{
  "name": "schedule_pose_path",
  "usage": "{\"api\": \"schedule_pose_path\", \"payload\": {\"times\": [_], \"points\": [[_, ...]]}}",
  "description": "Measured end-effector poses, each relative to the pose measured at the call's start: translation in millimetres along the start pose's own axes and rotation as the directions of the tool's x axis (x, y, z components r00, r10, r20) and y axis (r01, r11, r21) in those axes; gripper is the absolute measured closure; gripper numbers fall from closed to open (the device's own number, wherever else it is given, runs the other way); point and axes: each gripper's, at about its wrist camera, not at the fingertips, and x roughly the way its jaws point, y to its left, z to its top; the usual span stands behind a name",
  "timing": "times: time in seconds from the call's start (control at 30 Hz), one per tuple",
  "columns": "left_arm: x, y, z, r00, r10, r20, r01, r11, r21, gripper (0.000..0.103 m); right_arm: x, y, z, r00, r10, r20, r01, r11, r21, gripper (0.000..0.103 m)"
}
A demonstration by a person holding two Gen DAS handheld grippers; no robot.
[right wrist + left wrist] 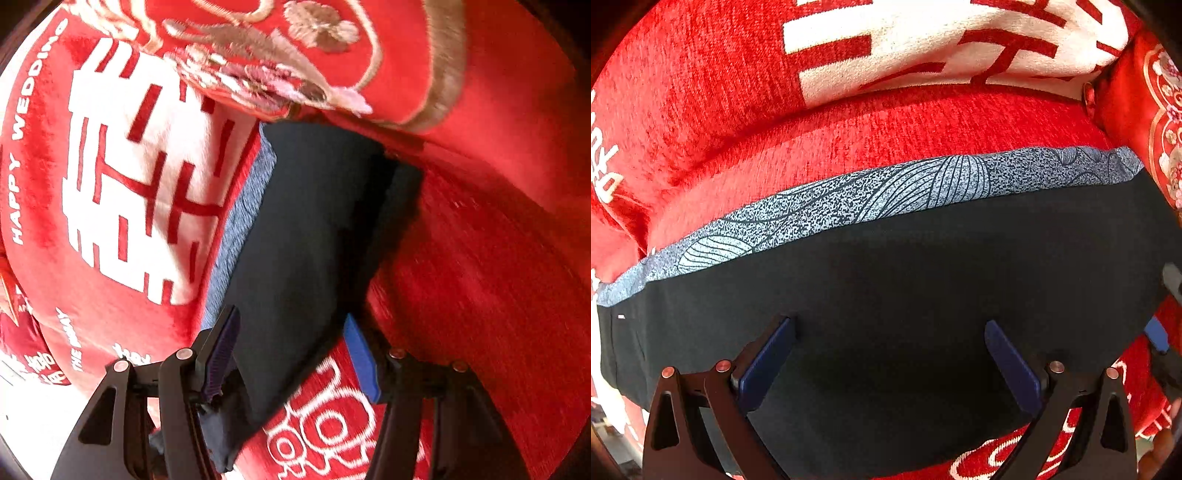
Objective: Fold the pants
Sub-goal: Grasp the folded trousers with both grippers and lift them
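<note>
The pants (905,273) are dark navy with a blue-grey patterned band (871,199) along the far edge. They lie folded flat on a red blanket (886,125). My left gripper (890,332) is open and hovers low over the near part of the dark cloth, holding nothing. In the right wrist view the pants (310,229) run away from me as a long dark strip. My right gripper (291,328) is open and straddles the near end of the strip. The left finger (221,347) sits at the cloth's left edge. The right finger (360,354) is over the blanket.
The red blanket (122,184) bears large white characters and the words HAPPY WEDDING. A red embroidered cushion (295,62) lies beyond the far end of the pants; it also shows in the left wrist view (1152,122). The right gripper's blue pad (1156,334) shows at the right edge.
</note>
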Motion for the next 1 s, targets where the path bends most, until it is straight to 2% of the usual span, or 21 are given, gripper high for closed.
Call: {"api": "schedule_pose_path", "payload": {"times": [0.13,0.27,0.33,0.37,0.4,0.43,0.6,0.7,0.73,0.83,0.9,1.0], "points": [[0.5,-1.3,-2.2,1.0,-0.001,0.01,0.001,1.0,0.011,0.0,6.2,3.0,5.6,0.998,0.023,0.056,-0.022,1.0,-0.02,0.041],[0.4,1.9,-3.6,1.0,-0.011,0.007,0.011,1.0,0.002,0.0,15.5,12.3,9.9,0.997,0.014,0.077,-0.012,0.999,-0.033,0.041],[-2.6,2.1,-2.8,1.0,-0.005,0.003,0.005,1.0,0.002,0.0,19.2,14.2,12.1,0.999,-0.015,0.052,0.015,1.0,-0.009,0.056],[-5.5,0.9,-2.9,1.0,-0.007,0.006,0.007,1.0,0.001,0.005,21.5,14.8,12.9,0.999,-0.035,0.027,0.035,0.999,-0.004,0.082],[-9.5,0.2,-4.0,1.0,-0.018,0.01,0.018,1.0,0.003,0.018,22.4,15.4,13.6,0.999,-0.049,0.01,0.049,0.999,-0.007,0.087],[-12.5,1.5,-1.6,0.999,-0.036,0.009,0.036,0.999,0.008,0.022,21.4,16.0,13.6,0.999,-0.037,0.004,0.037,0.999,-0.009,0.088],[-33.3,5.8,-11.4,0.991,-0.125,0.057,0.124,0.992,0.023,0.022,7.8,43.7,10.5,1.0,-0.014,0.0,0.013,0.994,-0.104,0.089],[-21.0,-5.4,-21.4,0.982,-0.175,0.069,0.175,0.985,0.009,0.022,0.5,73.7,3.6,1.0,-0.01,0.006,0.011,0.979,-0.206,0.089],[-15.8,-7.0,-25.7,0.982,-0.168,0.083,0.168,0.986,0.009,0.022,-0.6,83.6,0.6,1.0,-0.011,0.005,0.011,0.971,-0.239,0.088],[-14.6,-10.1,-39.6,0.972,-0.155,0.174,0.153,0.988,0.028,0.022,4.5,113.7,-16.3,0.998,-0.059,-0.017,0.049,0.927,-0.373,0.089],[-15.4,-2.6,-42.3,0.963,-0.193,0.19,0.193,0.981,0.014,0.022,6.8,136.8,-29.9,0.996,-0.093,-0.007,0.078,0.875,-0.477,0.089],[-19.0,7.5,-42.9,0.954,-0.236,0.183,0.234,0.972,0.032,0.022,14.0,163.0,-46.8,0.994,-0.113,-0.007,0.09,0.823,-0.562,0.089]]}}
